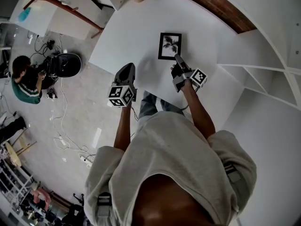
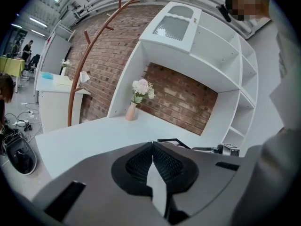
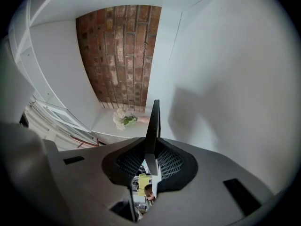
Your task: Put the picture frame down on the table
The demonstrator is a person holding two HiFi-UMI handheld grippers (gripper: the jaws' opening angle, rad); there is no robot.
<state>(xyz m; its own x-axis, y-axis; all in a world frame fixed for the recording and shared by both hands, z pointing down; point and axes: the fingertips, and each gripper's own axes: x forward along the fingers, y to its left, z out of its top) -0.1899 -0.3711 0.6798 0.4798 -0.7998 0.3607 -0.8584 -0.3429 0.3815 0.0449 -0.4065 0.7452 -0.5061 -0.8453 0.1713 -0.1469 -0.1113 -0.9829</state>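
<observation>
Right hand-held gripper (image 1: 177,58) clamping picture frame (image 1: 170,45) edge, over table (image 1: 131,36)

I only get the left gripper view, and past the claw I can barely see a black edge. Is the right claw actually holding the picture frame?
Observer: Yes. In the right gripper view the right claw is shut on the picture frame, which shows edge-on.
Operator: Which part does it grip?
Observer: In the head view it grips the frame's near right corner, with the frame face up over the white table.
Operator: Is it down on the table?
Observer: I can't tell. The right gripper view shows the frame's shadow on the table beside it, but no view shows contact.
</observation>
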